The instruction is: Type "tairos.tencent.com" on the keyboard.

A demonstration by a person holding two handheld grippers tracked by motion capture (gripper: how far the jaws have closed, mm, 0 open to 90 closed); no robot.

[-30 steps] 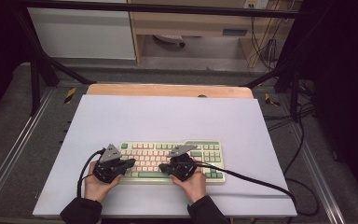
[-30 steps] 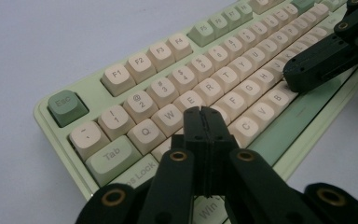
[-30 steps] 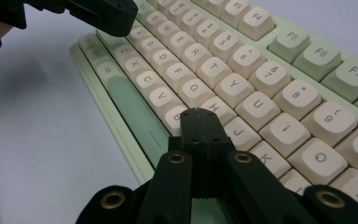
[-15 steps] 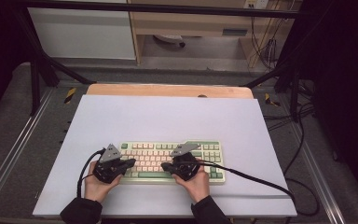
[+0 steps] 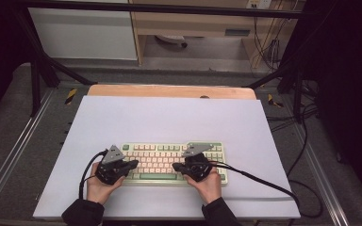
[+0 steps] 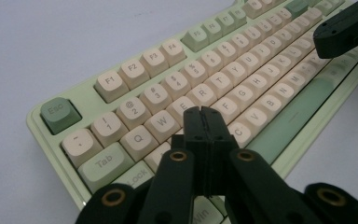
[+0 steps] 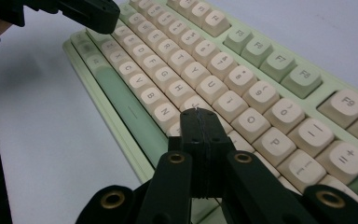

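White bench point(image 5: 169, 117): both grippers, left point(image 5: 133, 163) and right point(image 5: 175, 166), jaws together, poke at keyboard point(image 5: 169, 162) keys; typing looks midway.

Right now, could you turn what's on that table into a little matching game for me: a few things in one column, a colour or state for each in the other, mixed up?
Things:
1. Esc key
2. Tab key
3. Q key
4. left gripper

Colours or states:
A. cream
B. black, jaws shut
C. darker green
D. pale green

Pairs: 1-C, 2-D, 3-A, 4-B. All the keys sit on the keyboard, and the left gripper's tip hovers over its left half.
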